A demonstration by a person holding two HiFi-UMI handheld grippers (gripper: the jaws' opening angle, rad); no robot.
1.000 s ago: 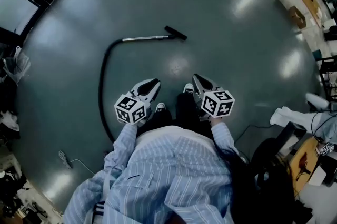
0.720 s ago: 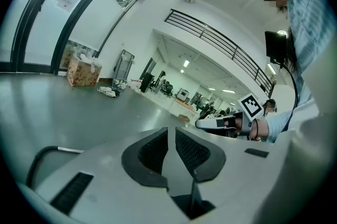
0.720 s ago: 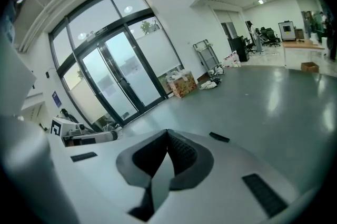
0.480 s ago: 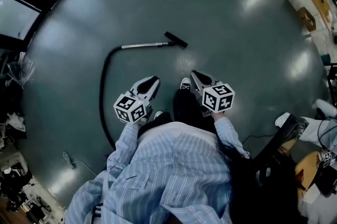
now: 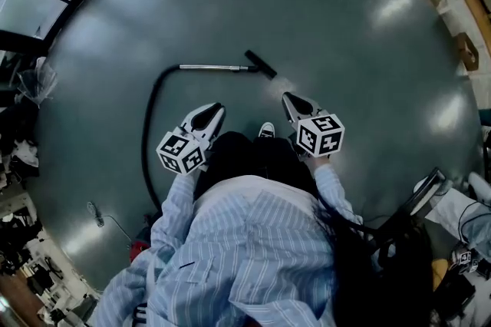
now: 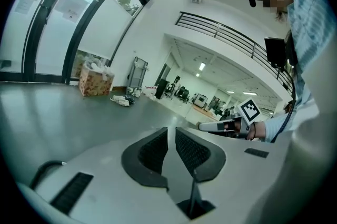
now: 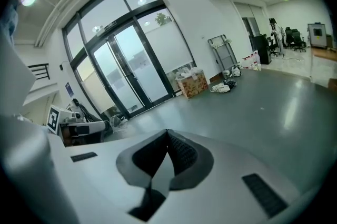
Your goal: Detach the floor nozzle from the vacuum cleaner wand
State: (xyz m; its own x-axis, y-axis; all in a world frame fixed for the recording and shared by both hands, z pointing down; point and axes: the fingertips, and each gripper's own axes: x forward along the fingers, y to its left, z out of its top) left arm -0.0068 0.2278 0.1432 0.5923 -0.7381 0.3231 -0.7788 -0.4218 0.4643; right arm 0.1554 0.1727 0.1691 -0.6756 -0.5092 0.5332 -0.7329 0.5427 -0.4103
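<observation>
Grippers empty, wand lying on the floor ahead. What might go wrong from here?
1. The hose curves along the floor close to the person's left side; a foot may catch it and drag the wand.
2. The wand and nozzle lie flat on the glossy floor, so they may slide when gripped.
3. The right gripper is shut, the left gripper barely open; both must widen first or they'll just push the wand.

The person wears a pale blue striped shirt [image 5: 245, 249] and dark trousers [image 5: 249, 156]; the white left tool [image 5: 214, 110] and right tool [image 5: 288, 98] bear black-and-white marker cubes [image 5: 182, 152].
</observation>
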